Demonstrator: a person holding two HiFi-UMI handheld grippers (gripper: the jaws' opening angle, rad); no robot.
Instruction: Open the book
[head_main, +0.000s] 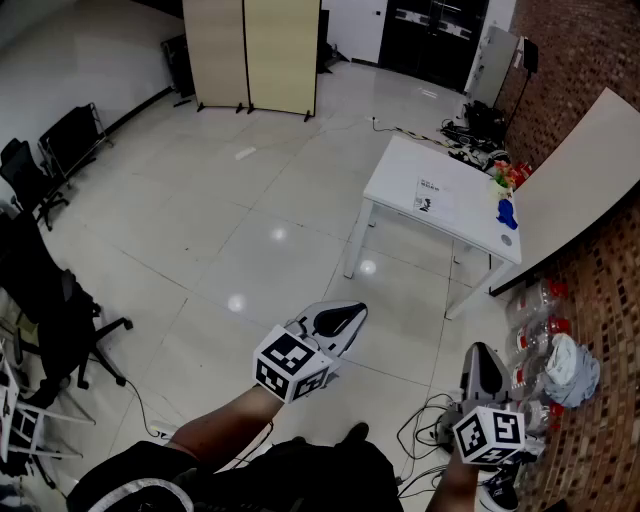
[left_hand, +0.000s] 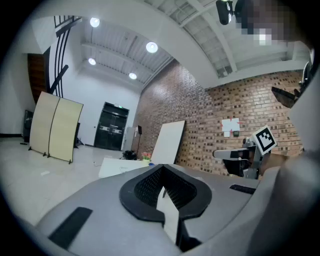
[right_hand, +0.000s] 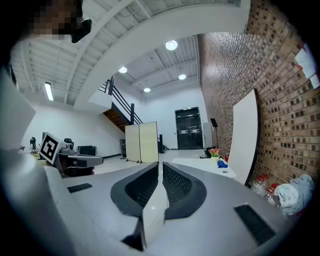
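A white table (head_main: 400, 170) stands some way ahead on the tiled floor. On it lies a flat white thing with dark print (head_main: 432, 197), possibly the book; it is too small to tell. A blue item (head_main: 507, 213) and flowers (head_main: 503, 175) are at the table's right end. My left gripper (head_main: 340, 320) is held in the air well short of the table, shut and empty. My right gripper (head_main: 484, 372) is lower right, also shut and empty. In the left gripper view the jaws meet at the left gripper (left_hand: 162, 169). The right gripper (right_hand: 160, 165) looks the same in its own view.
A brick wall (head_main: 600, 60) runs along the right, with a white board (head_main: 580, 170) leaning on it. Plastic bottles (head_main: 535, 335), a cloth bundle (head_main: 570, 365) and cables (head_main: 425, 430) lie on the floor at right. Office chairs (head_main: 40, 300) are at left, a folding screen (head_main: 255, 50) at the back.
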